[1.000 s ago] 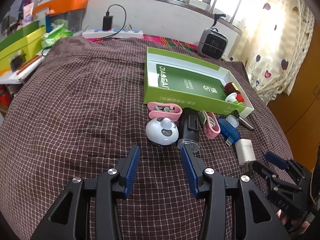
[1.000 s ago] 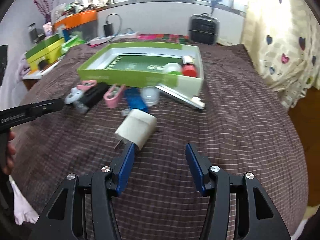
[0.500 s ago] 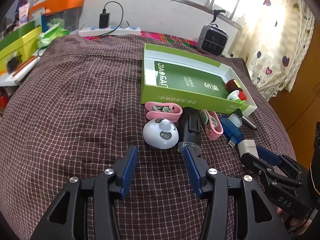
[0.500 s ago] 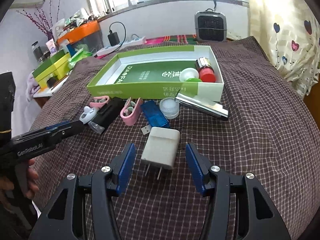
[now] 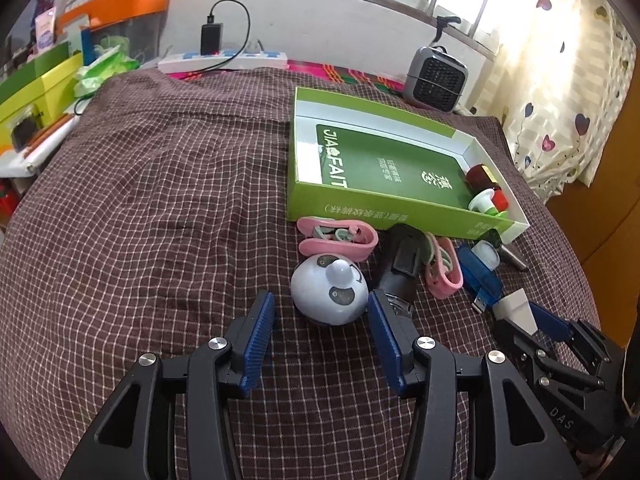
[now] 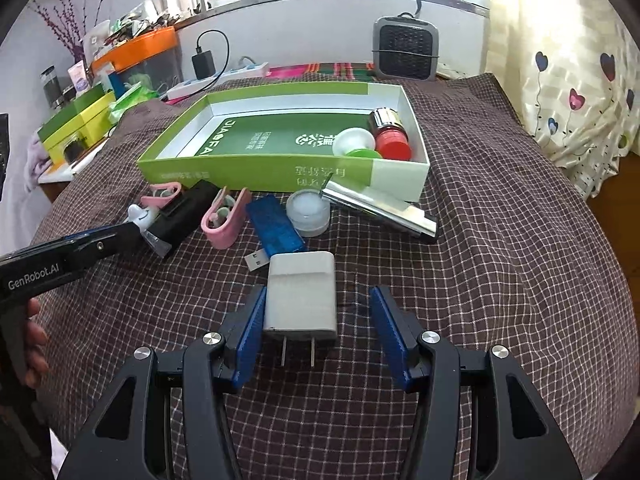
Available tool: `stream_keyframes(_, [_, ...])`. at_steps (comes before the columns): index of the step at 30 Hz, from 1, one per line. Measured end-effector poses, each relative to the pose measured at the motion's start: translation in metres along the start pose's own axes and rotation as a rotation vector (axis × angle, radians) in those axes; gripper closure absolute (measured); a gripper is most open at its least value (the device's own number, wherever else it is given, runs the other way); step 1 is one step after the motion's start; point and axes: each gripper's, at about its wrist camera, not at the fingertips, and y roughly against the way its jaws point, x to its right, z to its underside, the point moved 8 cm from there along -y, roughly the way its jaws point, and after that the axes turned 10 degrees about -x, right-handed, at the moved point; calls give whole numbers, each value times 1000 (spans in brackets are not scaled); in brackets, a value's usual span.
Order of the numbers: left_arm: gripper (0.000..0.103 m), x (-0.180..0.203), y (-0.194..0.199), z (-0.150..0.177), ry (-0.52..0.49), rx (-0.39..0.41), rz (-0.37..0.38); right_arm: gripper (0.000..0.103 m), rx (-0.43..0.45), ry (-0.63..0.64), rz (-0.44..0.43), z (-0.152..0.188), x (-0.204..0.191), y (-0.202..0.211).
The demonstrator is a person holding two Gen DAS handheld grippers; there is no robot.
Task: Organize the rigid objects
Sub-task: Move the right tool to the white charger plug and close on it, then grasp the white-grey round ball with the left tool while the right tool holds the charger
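Charger (image 6: 301,295) lies on the cloth (image 6: 500,264) between the right gripper's (image 6: 316,334) wide, unclosed jaws. Left gripper (image 5: 322,330) gapes short of the toy (image 5: 329,292), hiding the black case's (image 5: 401,264) end.

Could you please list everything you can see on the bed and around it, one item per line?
Box: 1, green, on checked cover.
Jars: 3, red, brown, white-green, inside box's right end.
Clips: 2, pink, before box.
Black device: 1, between clips.
Round gadget: 1, white, ahead of left tool.
USB stick: 1, blue.
Small pot: 1, translucent white.
Silver case: 1, by box.
Charger: 1, white, between right tool's fingers.
Heater: 1, grey, near window.
Power strip: 1, white.
Left tool: open.
Right tool: open.
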Motion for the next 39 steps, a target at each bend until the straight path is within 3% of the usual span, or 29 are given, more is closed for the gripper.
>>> stream_keyframes(5, [55, 0, -4, -7, 4, 0, -5, 51, 3, 13, 9, 2, 2, 1])
stream_keyframes(15, [55, -4, -8, -13, 19, 1, -18, 68, 20, 7, 25, 2, 5, 3])
stream_keyframes(30, [56, -14, -5, -16, 59, 19, -9, 68, 36, 20, 22, 4, 4, 4])
stream_keyframes(34, [67, -13, -6, -17, 62, 23, 4, 68, 38, 21, 20, 4, 4, 4])
stream_keyframes(39, [68, -15, -3, -17, 72, 36, 3, 68, 38, 20, 18, 4, 4, 4])
